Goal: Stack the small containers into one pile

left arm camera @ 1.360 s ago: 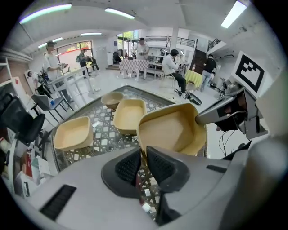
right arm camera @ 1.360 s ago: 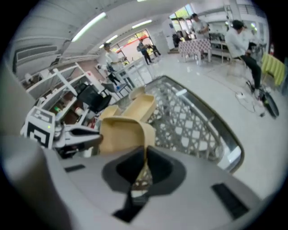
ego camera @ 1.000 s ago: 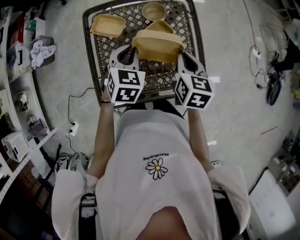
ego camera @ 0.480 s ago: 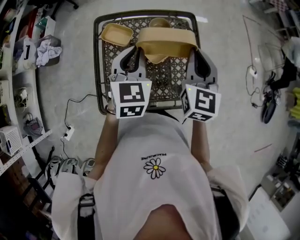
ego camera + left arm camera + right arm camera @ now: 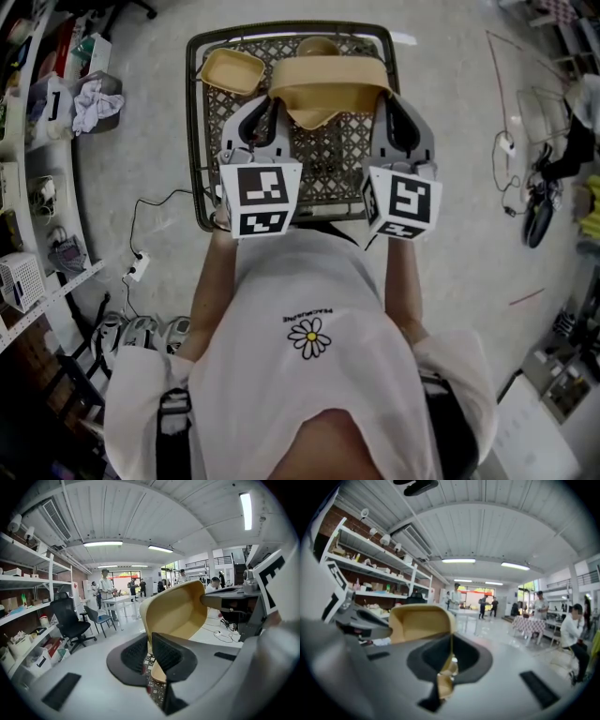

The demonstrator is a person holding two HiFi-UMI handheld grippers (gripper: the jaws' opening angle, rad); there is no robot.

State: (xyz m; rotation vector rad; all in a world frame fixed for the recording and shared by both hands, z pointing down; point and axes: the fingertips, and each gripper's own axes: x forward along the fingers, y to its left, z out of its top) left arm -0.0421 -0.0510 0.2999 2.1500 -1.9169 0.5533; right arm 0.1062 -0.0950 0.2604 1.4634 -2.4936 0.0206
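A tan rectangular container (image 5: 328, 82) hangs tilted above the mesh table (image 5: 194, 141), held at both ends. My left gripper (image 5: 269, 101) is shut on its left rim; the jaws have just been closing, with the rim between them. My right gripper (image 5: 386, 101) is shut on the right rim. In the left gripper view the container (image 5: 173, 613) stands up past the left gripper (image 5: 149, 648). In the right gripper view the thin rim of the container (image 5: 419, 623) runs between the pads of the right gripper (image 5: 451, 660). A second tan container (image 5: 232, 70) lies at the table's far left. A round bowl (image 5: 319, 43) shows partly behind the held one.
Shelves with boxes line the left (image 5: 28, 187). On the floor are a bin with a cloth (image 5: 89, 98), a cable with a power strip (image 5: 141, 262), and bags and cables at the right (image 5: 544, 187). People, desks and chairs stand farther off in the gripper views.
Both grippers have lifted the container up off the table and tilted it. Over the last half second nothing has visibly moved.
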